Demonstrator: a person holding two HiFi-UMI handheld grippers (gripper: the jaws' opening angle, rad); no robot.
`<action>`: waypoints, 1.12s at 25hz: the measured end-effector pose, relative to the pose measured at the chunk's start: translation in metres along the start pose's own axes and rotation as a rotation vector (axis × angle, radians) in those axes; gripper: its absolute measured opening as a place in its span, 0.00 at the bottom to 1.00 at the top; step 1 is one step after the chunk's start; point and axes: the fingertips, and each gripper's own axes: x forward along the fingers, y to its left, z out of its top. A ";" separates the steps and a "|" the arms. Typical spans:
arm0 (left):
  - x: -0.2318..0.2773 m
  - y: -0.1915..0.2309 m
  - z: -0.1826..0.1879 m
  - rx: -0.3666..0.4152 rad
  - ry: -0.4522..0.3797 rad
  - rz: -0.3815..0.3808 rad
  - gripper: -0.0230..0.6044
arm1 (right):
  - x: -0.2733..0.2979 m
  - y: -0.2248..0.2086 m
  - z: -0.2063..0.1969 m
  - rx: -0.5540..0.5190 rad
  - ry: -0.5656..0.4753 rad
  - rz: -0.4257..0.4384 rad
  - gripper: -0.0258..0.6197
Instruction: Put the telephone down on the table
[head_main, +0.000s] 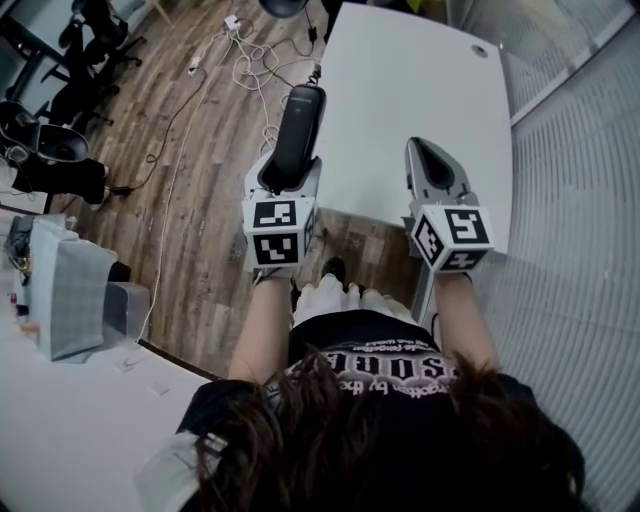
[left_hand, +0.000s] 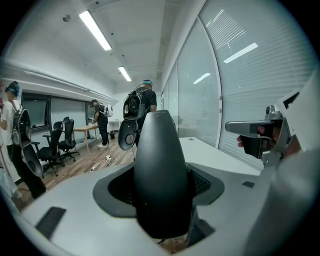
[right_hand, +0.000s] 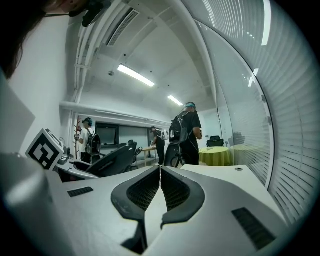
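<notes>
The black telephone handset (head_main: 296, 132) sticks out forward from my left gripper (head_main: 285, 180), whose jaws are shut on its lower end. It hangs above the wooden floor, just left of the white table (head_main: 415, 80), with its far tip over the table's left edge. In the left gripper view the handset (left_hand: 160, 180) fills the middle, clamped between the dark pads. My right gripper (head_main: 432, 165) is held over the table's near part with its jaws shut and nothing between them; its pads (right_hand: 147, 190) meet in the right gripper view.
White cables and a power strip (head_main: 215, 45) lie on the floor left of the table. Office chairs (head_main: 85, 40) stand at far left. A person with a backpack (right_hand: 185, 135) stands past the table's far end. A cable hole (head_main: 480, 50) marks the far right corner.
</notes>
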 end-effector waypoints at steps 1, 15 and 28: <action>0.005 0.002 -0.001 0.002 0.005 -0.005 0.47 | 0.004 0.000 -0.002 0.000 0.004 -0.002 0.09; 0.069 0.025 -0.047 -0.024 0.141 -0.050 0.47 | 0.043 -0.025 -0.040 0.028 0.090 -0.078 0.09; 0.115 0.031 -0.101 -0.045 0.280 -0.069 0.47 | 0.062 -0.049 -0.065 0.050 0.147 -0.124 0.09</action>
